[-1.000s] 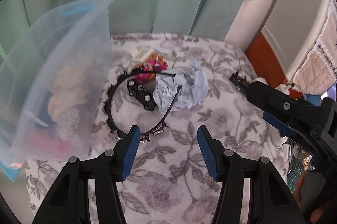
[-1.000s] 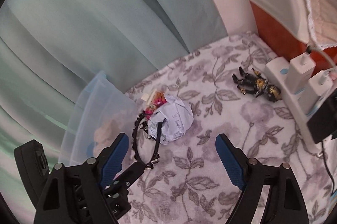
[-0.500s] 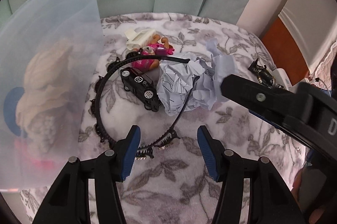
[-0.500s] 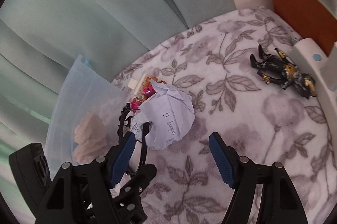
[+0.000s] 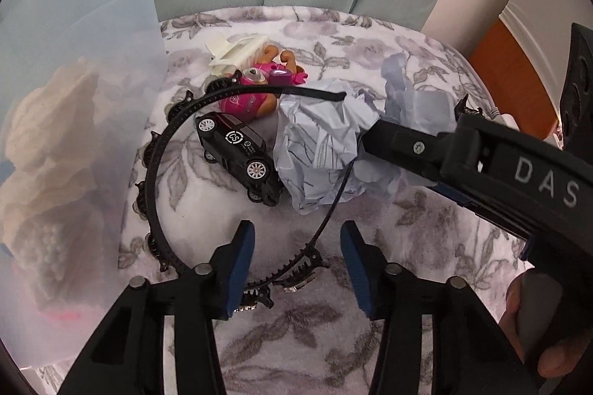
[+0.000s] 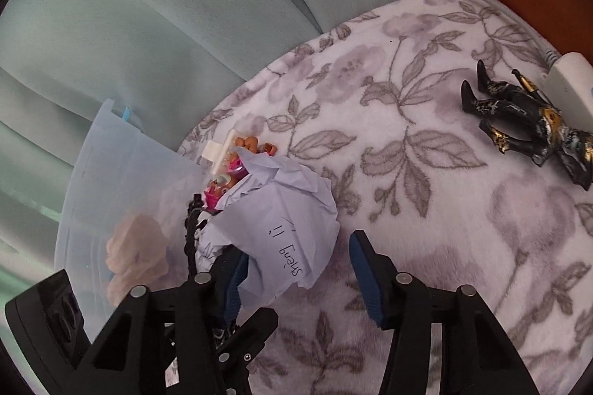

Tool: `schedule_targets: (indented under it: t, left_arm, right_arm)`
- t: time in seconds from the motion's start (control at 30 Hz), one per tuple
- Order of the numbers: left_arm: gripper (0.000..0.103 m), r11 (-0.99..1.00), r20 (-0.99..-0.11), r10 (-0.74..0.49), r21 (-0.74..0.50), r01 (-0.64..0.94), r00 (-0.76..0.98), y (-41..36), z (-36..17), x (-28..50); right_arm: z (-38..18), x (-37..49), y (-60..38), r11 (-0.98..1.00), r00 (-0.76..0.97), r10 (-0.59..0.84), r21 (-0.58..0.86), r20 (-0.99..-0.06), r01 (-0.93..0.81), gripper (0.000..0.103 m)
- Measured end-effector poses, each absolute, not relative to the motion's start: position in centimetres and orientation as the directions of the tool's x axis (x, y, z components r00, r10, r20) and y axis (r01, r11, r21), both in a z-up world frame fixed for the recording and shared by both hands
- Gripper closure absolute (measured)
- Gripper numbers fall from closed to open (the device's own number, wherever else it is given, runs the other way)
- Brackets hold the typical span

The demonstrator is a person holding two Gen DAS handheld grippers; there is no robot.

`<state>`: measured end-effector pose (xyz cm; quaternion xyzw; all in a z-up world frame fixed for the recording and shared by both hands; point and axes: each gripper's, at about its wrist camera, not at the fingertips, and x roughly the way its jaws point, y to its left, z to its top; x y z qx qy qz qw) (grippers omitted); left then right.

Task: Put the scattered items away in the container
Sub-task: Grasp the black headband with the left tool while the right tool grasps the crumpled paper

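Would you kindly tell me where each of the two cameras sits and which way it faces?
Left wrist: sits on the left gripper, looking steeply down at the headband, toy car and paper ball; its closing fingers straddle the headband; the right gripper and a hand show.
Right wrist: sits on the right gripper, looking down over the blanket; its closing fingers flank the paper ball; the left gripper shows lower left.
Shared: paper ball, headband, container, doll.
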<state>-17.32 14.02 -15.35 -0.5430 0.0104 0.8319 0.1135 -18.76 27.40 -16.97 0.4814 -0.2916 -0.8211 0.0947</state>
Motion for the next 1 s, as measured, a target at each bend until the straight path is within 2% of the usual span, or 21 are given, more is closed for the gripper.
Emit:
schedule_targets:
  t: [0.13,0.3,0.93,1.0]
  left_arm:
    - [0.068,-0.972,-0.909,0.181,-0.109,-0.206,-0.375,14.1,-16.0,-17.4]
    - [0.072,-0.968,-0.906,0.189,-0.106,-0.229,-0.379,14.3,-16.3,-17.3]
    - [0.079,-0.940,-0.885,0.241,-0.110,-0.324,-0.399,15.6,-14.8,-15.7]
    - [0.084,-0.935,-0.879,0.247,-0.106,-0.338,-0.407,15.8,-14.3,-15.4]
  right_arm:
    - [-17.5,-19.3,27.4,-0.805,-0.528,-0.445,0.582,-0.723,-0.119,0.049]
    - [-17.6,-19.6,27.5,-0.794,-0.540,-0.459,0.598,-0.705,-0.106,0.058]
    - [-16.6,-18.7,28.3,-0.786,-0.582,-0.448,0.609,-0.678,-0.104,0.069]
    - [-16.4,-18.7,28.6,-0.791,-0.584,-0.435,0.601,-0.686,-0.116,0.071]
